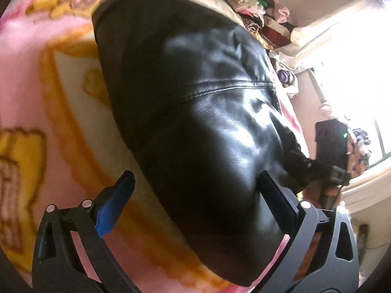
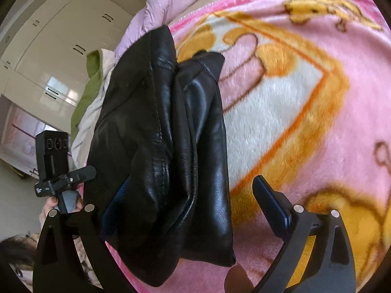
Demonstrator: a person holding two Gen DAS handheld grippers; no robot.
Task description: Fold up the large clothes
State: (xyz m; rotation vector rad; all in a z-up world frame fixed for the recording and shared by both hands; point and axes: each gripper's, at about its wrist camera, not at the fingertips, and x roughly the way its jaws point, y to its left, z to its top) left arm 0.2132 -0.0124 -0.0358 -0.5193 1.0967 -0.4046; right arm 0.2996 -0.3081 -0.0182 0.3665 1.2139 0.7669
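Observation:
A black leather jacket lies folded into a thick bundle on a pink and yellow cartoon blanket. My left gripper is open, its jaws wide apart, hovering over the near end of the jacket; the right finger touches the leather. In the right wrist view the same jacket shows stacked folds and a seam. My right gripper is open over the bundle's near end, the left finger partly hidden by leather, the right finger over the blanket.
A pile of mixed clothes sits at the far end near a bright window. In the right wrist view there are white cabinets, a pink quilt, a green and white garment, and the other gripper's handle.

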